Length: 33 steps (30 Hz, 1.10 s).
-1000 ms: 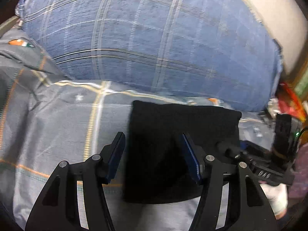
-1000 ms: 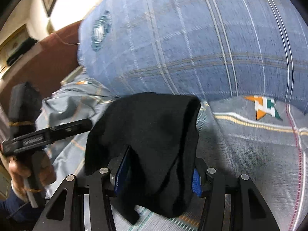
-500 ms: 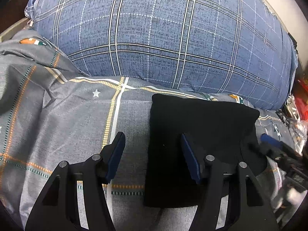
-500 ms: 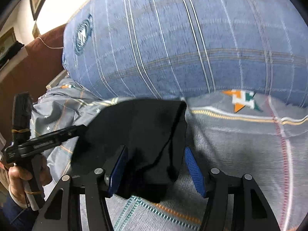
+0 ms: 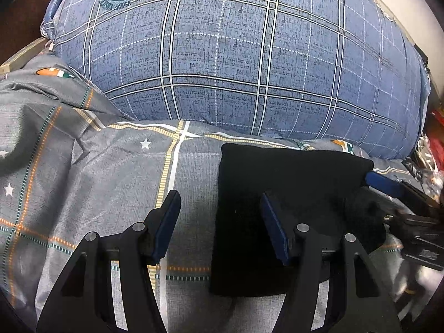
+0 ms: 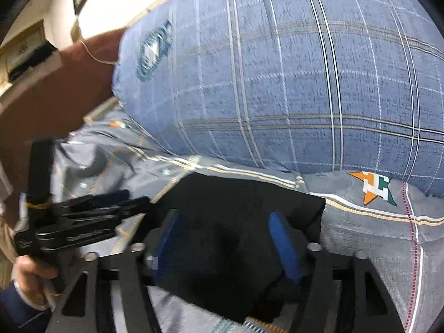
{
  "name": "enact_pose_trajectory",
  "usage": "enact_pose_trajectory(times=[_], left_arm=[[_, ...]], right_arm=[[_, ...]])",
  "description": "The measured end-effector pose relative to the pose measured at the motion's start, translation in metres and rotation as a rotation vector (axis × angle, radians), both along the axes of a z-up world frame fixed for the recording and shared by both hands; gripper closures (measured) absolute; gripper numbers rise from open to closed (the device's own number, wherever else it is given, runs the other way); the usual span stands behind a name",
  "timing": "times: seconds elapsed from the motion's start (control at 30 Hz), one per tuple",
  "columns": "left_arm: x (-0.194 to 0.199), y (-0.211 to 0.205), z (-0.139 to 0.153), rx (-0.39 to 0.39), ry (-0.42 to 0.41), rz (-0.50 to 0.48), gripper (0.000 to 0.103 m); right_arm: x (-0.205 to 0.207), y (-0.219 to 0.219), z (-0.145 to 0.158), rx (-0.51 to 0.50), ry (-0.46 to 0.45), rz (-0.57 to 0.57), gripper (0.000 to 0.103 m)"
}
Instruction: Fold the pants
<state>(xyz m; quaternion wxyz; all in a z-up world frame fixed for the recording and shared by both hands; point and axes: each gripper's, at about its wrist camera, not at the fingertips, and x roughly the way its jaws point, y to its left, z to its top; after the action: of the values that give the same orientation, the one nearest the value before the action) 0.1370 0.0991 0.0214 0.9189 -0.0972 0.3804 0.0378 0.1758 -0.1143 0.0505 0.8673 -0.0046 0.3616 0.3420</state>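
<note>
The black pants [image 5: 283, 194] lie folded into a compact rectangle on the grey patterned bedsheet [image 5: 83, 180], just in front of the blue plaid pillow [image 5: 236, 55]. My left gripper [image 5: 219, 222] is open and empty, hovering over the left edge of the pants. My right gripper [image 6: 224, 238] is open, low over the right part of the pants [image 6: 244, 208], with cloth lying between its blue pads [image 6: 283, 241]. The right gripper also shows at the right edge of the left wrist view [image 5: 388, 186], and the left gripper shows in the right wrist view [image 6: 83, 216].
The big blue plaid pillow [image 6: 277, 83] fills the far side. A brown headboard [image 6: 55, 88] stands at the back left. Red and shiny clutter [image 5: 433, 144] lies off the bed's right edge. The hand holding the left gripper [image 6: 30, 266] is at lower left.
The right gripper lowered the lifted black cloth onto the bed and opened wider. The pants now lie flat as a folded rectangle. The left gripper shifted left, staying open.
</note>
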Motion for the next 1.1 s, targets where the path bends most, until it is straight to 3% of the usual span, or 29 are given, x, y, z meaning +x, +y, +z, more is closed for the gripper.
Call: enact_pose_trajectory(times=[0.17,0.23,0.4,0.67,0.87,1.1], left_arm=[[0.001,-0.004,-0.004,0.011,0.008,-0.013,0.043],[0.003,-0.006,-0.006,0.014,0.014,-0.014,0.043],[-0.001,-0.007,-0.004,0.032,-0.001,-0.008,0.043],[-0.017,-0.020,0.009,0.063,-0.078,-0.034,0.043],[-0.039,-0.030,0.021,0.086,-0.131,-0.046,0.043],[-0.060,-0.033,0.033,0.090,-0.177,-0.022,0.043]], right_arm=[[0.011,-0.001,-0.027,-0.074,0.021,-0.037,0.031],[0.012,-0.002,-0.043,-0.114,0.054,-0.047,0.023],[0.015,-0.021,-0.053,-0.013,0.146,-0.066,0.019],[-0.034,-0.041,-0.006,0.056,-0.013,-0.096,0.019],[-0.071,-0.026,0.014,-0.021,-0.105,-0.084,0.019],[-0.089,-0.025,0.028,-0.017,-0.131,-0.063,0.019]])
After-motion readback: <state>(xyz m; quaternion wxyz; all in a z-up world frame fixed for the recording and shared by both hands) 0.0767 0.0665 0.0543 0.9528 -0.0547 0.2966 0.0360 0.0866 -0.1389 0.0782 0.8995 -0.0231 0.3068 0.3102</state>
